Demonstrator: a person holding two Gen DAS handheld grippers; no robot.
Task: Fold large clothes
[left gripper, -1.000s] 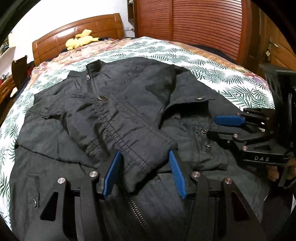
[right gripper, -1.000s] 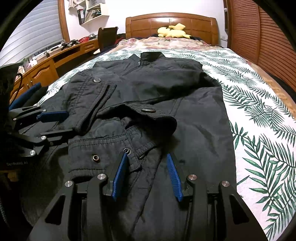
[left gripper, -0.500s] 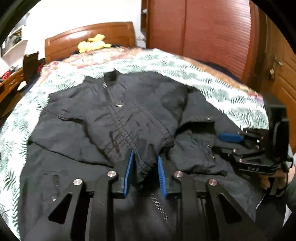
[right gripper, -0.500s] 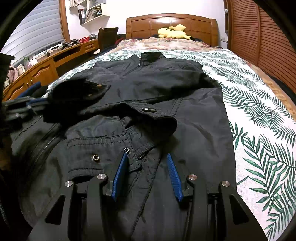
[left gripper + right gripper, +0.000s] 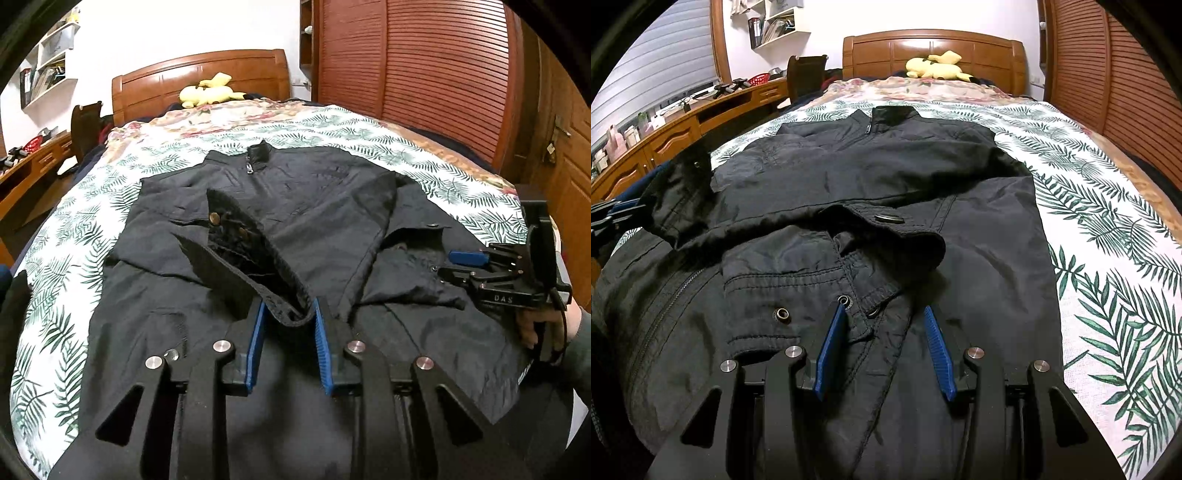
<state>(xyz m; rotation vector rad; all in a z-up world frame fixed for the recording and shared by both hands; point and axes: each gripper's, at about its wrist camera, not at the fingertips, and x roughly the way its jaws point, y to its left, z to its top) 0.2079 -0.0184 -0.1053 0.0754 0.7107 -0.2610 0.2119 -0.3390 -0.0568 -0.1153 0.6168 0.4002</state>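
Lifted crinkled sleeve cuff (image 5: 288,314) in left gripper (image 5: 288,325), matte black jacket (image 5: 332,206)

Your jacket (image 5: 325,206) lies spread on the bed (image 5: 443,162), collar toward the headboard (image 5: 199,79), where a soft toy (image 5: 210,94) sits. Your left gripper (image 5: 288,332) sits at the jacket's near edge with a sleeve cuff (image 5: 258,266) between its pads. To its right, your right gripper (image 5: 884,350) rests over the other sleeve cuff (image 5: 798,291). A desk (image 5: 683,125) runs along the bed's left side, a wardrobe (image 5: 424,74) along its right.
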